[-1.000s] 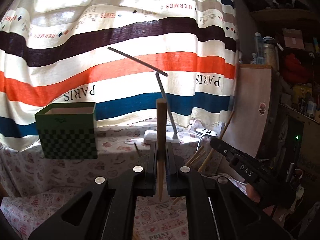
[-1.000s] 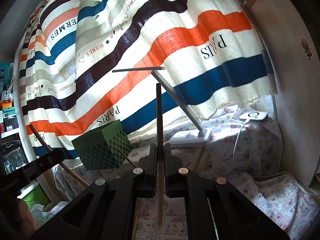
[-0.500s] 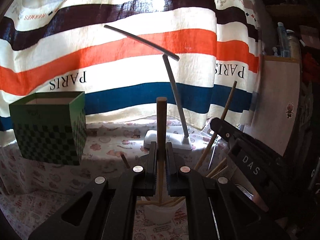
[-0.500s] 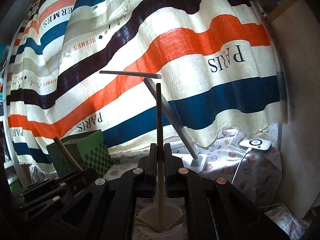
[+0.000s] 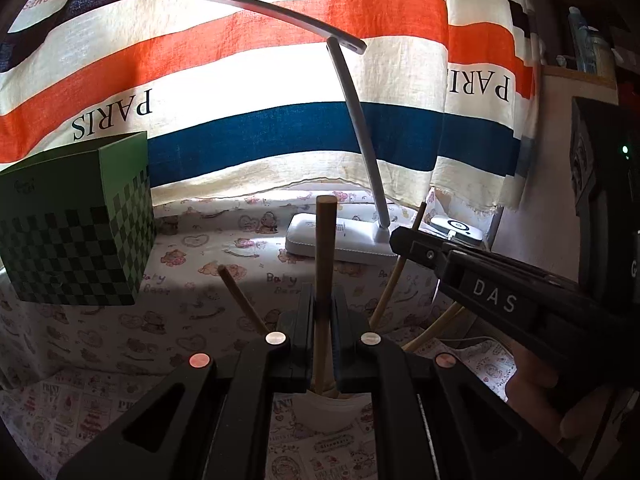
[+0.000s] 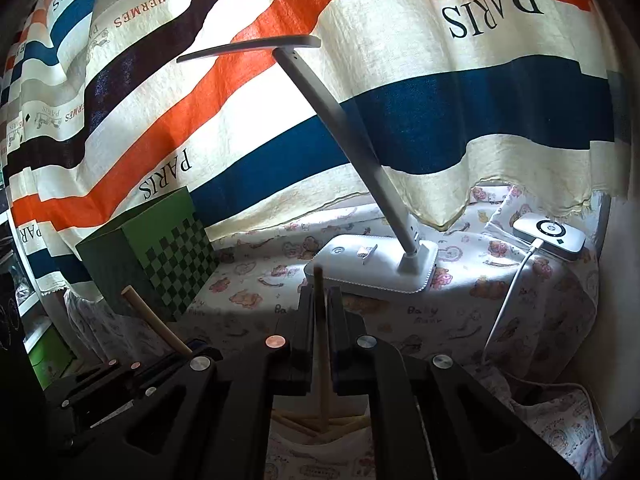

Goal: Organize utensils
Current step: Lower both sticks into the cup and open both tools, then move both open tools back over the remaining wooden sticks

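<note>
My left gripper (image 5: pixel 322 312) is shut on an upright wooden chopstick (image 5: pixel 325 248) whose lower end goes into a white cup (image 5: pixel 328 412) right below the fingers. My right gripper (image 6: pixel 320 312) is shut on a thinner wooden chopstick (image 6: pixel 320 344), its lower end in the same white cup (image 6: pixel 320 440) with several sticks lying in it. The right gripper also shows in the left wrist view (image 5: pixel 404 240), close on the right. The left gripper shows in the right wrist view (image 6: pixel 132 364) at lower left, with its chopstick (image 6: pixel 154 322).
A green checked box (image 5: pixel 76 236) stands at the left on the printed tablecloth (image 5: pixel 208 312). A white desk lamp (image 5: pixel 340 240) stands behind the cup. A white charger with cable (image 6: pixel 550 236) lies far right. A striped curtain (image 5: pixel 280 80) hangs behind.
Both grippers have come lower and closer to the table, side by side. The chopsticks have gone further down into the white cup. Both stay shut.
</note>
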`<state>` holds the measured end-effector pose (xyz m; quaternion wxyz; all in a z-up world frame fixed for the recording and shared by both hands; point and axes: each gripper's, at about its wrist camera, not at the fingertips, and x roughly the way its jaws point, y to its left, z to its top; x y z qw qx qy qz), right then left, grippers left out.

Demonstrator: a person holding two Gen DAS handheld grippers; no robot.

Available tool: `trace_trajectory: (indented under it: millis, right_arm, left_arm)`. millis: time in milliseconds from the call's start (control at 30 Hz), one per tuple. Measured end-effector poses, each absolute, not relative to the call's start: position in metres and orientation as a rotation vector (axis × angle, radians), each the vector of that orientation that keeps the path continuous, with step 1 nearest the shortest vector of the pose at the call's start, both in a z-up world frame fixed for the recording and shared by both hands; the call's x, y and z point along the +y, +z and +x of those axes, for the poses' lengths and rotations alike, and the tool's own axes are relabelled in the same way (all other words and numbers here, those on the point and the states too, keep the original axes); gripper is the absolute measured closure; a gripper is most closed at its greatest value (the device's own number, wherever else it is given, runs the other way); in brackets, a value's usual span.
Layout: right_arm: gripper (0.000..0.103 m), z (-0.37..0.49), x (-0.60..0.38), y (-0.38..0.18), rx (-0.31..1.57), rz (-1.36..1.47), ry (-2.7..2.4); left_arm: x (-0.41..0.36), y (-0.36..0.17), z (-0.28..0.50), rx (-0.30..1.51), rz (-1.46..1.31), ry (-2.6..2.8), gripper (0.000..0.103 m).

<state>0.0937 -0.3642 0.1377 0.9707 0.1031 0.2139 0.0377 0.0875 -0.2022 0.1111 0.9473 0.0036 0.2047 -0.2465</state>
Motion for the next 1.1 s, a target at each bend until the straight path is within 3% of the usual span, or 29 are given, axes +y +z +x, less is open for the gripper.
trace_trajectory:
  millis: [133,200,267,467,533,867,1100]
  right_arm:
    - [0.089,0.095,-0.369,0.14,0.454,0.223,0.09]
    - [0.064,0.091,-0.373,0.143,0.443,0.243,0.072]
    - [0.05,0.084,-0.376,0.148,0.405,0.236,0.021]
    - [0.046,0.049,-0.363,0.165,0.315,0.197,0.021]
    - [0.041,0.032,-0.353,0.169,0.284,0.177,0.056]
    - [0.037,-0.021,-0.306,0.141,0.287,0.166,0.187]
    - [0.037,-0.03,-0.291,0.116,0.322,0.199,0.201]
  left_arm:
    - [-0.192,0.122,0.083,0.383,0.006,-0.498,0.096]
    - [-0.184,0.129,0.079,0.368,0.001,-0.492,0.089]
    - [-0.175,0.135,0.073,0.345,0.0,-0.466,0.082]
    - [-0.143,0.151,0.048,0.259,0.034,-0.365,0.057]
    - [-0.133,0.152,0.036,0.226,0.061,-0.295,0.056]
    - [-0.08,0.136,-0.032,0.088,0.048,-0.127,0.01]
    - [-0.053,0.099,-0.049,0.117,-0.036,-0.101,0.005]
